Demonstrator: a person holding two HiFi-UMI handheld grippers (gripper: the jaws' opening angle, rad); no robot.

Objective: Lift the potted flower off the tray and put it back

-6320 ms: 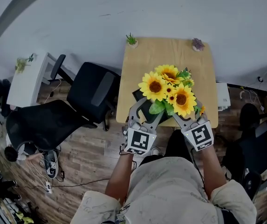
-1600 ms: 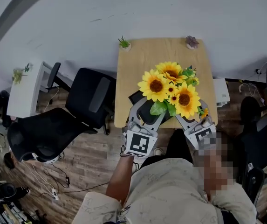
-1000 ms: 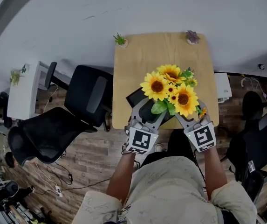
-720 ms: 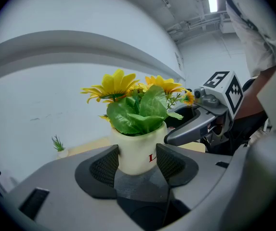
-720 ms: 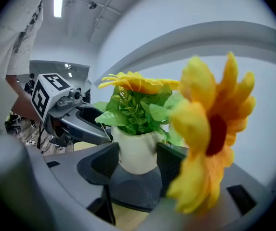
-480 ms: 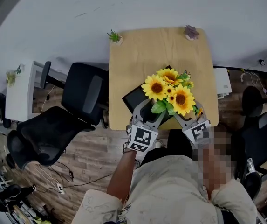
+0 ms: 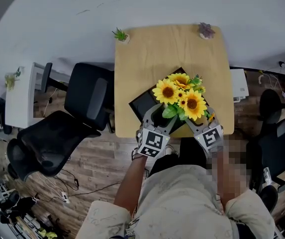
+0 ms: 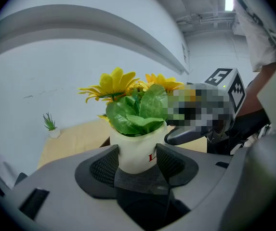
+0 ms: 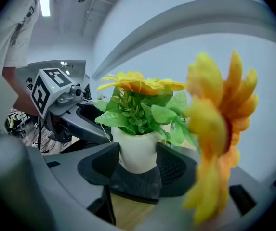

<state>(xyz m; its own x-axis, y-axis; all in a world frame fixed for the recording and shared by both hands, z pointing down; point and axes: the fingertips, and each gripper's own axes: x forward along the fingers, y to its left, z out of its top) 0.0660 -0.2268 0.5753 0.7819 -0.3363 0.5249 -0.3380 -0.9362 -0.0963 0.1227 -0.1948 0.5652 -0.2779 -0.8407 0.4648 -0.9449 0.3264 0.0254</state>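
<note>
My left hand-held gripper (image 8: 138,163) and right hand-held gripper (image 9: 137,163) both clamp the potted sunflower (image 8: 137,152), jaws wide, pads pressed to its white pot. It is mid-frame in the head view, over the black tray (image 7: 140,103) on the tabletop (image 7: 167,54); I cannot tell if they touch.

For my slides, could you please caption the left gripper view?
Left claw grips the white sunflower pot; wooden table behind.

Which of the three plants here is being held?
The sunflower pot, gripped by the left gripper and right gripper; the green plant and purple plant stand free at the far corners.
</note>
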